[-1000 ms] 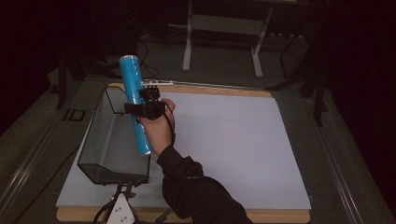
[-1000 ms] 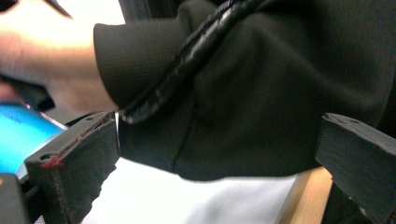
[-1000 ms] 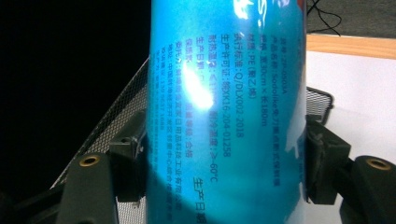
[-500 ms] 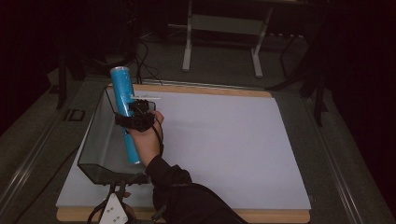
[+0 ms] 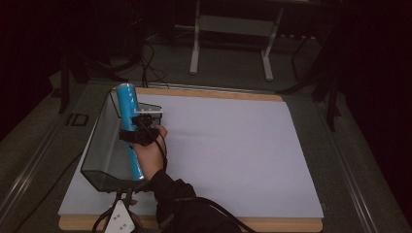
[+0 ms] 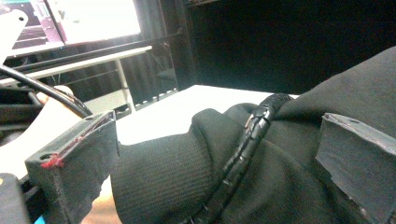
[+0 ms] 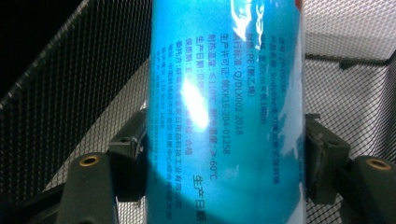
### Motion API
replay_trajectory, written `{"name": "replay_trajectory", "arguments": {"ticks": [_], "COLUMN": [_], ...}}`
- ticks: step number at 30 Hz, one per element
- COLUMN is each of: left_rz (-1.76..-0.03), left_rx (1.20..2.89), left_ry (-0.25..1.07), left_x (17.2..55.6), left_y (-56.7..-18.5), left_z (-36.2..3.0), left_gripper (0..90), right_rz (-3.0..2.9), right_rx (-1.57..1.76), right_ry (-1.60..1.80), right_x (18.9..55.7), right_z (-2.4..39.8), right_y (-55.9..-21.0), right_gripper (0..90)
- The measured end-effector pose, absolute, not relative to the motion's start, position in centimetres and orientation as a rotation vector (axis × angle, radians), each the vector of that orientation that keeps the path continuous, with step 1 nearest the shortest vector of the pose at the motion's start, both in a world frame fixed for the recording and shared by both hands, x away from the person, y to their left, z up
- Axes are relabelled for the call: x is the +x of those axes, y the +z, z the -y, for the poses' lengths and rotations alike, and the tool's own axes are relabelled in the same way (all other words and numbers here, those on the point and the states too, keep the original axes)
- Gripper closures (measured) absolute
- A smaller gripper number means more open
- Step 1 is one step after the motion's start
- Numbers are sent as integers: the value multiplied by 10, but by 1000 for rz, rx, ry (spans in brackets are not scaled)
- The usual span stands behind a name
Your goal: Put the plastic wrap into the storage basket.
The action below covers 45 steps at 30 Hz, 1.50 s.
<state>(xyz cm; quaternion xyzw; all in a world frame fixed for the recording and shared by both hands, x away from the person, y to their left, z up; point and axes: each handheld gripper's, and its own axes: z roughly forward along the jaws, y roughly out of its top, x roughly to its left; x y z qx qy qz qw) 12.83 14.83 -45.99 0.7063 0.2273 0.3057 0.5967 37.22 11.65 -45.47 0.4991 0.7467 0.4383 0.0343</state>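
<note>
A long blue roll with printed text is tilted, its lower end down inside the dark mesh basket at the table's left. My right gripper is shut on the roll's middle, both pads pressing its sides, held from above by a hand. Mesh wall lies behind the roll. My left gripper rests at the table's near edge. Its jaws stand wide apart, and the person's black sleeve lies beyond them.
A white sheet covers the wooden board. A small white bar lies just right of the basket's far end. Metal stand legs rise on the floor beyond the table. A cable runs along the sleeve.
The right hand has carried the blue roll left and down, from above the basket's right rim into the basket. The left gripper has stayed put.
</note>
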Motion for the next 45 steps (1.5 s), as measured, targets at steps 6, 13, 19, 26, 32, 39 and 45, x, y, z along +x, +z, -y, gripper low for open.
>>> {"name": "replay_trajectory", "arguments": {"ticks": [6,13,19,26,32,39,45], "left_rz": [-518,-516,-515,-516,-514,-514,-513], "left_rx": [1641,1645,1649,1656,1661,1664,1664], "left_ry": [710,707,703,696,695,695,692], "left_x": [128,128,128,129,129,130,129], "left_y": [-460,-460,-460,-461,-461,-461,-461], "left_z": [-148,-148,-147,-147,-146,-146,-146], "left_gripper": [8,8,8,8,8,8,8], "right_rz": [-2304,-2306,-2299,-2298,-2304,-2326,-2374], "right_rx": [1592,1629,1648,1676,1713,1690,1635], "right_ry": [1307,1220,1229,1214,1181,1182,1173], "right_x": [373,375,375,378,383,384,387], "right_z": [-115,-115,-113,-110,-107,-106,-105], "right_y": [-465,-475,-476,-476,-481,-482,-482], "right_gripper": [315,315,314,310,300,293,269]}}
